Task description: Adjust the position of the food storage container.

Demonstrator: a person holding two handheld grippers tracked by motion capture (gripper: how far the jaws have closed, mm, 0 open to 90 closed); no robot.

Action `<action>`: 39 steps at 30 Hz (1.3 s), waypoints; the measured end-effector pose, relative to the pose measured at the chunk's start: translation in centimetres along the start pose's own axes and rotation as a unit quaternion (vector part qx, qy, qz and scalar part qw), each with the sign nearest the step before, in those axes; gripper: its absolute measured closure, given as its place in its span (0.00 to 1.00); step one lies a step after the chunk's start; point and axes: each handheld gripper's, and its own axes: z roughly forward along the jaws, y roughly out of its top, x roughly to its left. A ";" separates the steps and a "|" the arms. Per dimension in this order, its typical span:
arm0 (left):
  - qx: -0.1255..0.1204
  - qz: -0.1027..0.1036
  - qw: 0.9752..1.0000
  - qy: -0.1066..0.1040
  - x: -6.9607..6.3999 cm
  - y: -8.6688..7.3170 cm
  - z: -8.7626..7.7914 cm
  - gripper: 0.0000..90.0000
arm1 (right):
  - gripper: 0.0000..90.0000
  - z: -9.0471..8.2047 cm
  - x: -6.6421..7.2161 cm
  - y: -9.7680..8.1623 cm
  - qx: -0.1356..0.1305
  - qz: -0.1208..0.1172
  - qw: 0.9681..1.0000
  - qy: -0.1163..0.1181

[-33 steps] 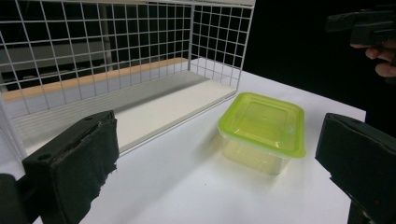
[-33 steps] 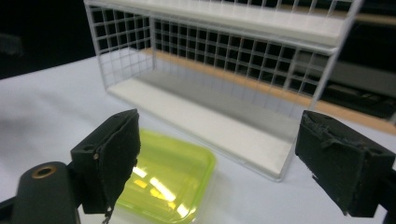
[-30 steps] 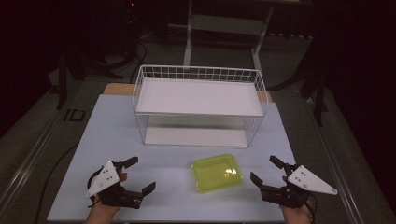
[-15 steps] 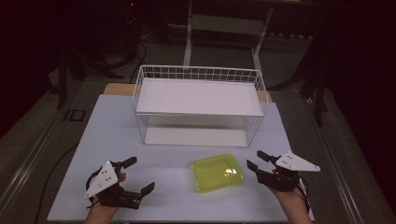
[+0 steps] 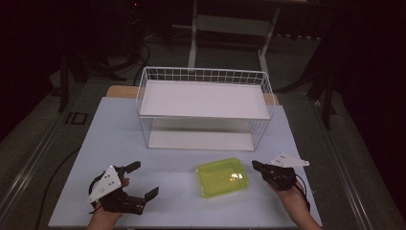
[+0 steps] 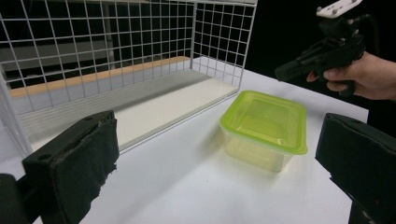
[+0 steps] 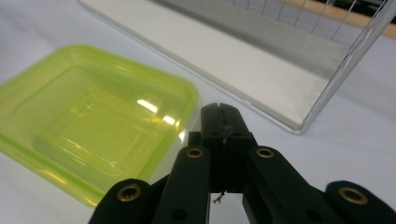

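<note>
A lime-green lidded plastic container [image 5: 222,177] [image 6: 264,121] [image 7: 93,116] rests on the white tabletop [image 5: 115,129], in front of a white wire rack [image 5: 203,71]. My right gripper [image 5: 255,165] [image 7: 219,111] hovers just right of the container, tips near its right edge. Its jaws have just closed and now meet with nothing between them. It also appears at the upper right of the left gripper view as the right gripper [image 6: 286,72]. My left gripper [image 5: 145,178] [image 6: 217,158] stands open and empty at the front left, pointing toward the container and well apart from it.
The wire rack [image 6: 140,56] [image 7: 355,51] has a white shelf board and a white base board, open toward me. Bare tabletop lies between the two grippers. Dark floor, cables and a metal stand [image 5: 230,28] surround the table.
The right gripper moved left and down toward the container's right edge, and its jaws went from wide open to shut. The left gripper and the container stayed put.
</note>
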 end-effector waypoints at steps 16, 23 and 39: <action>0.005 0.001 1.000 -0.010 -0.1 -0.1 0.5 0.00 | 1.00 1.4 0.8 -1.8 0.031 -0.007 0.999 0.034; 0.004 0.000 1.000 -0.010 -0.1 -0.1 0.5 0.00 | 1.00 1.5 1.6 -1.5 0.035 -0.017 0.998 0.046; 0.012 0.001 1.000 -0.021 -0.1 -0.2 0.8 0.00 | 1.00 2.8 4.4 -0.3 0.051 -0.035 0.994 0.092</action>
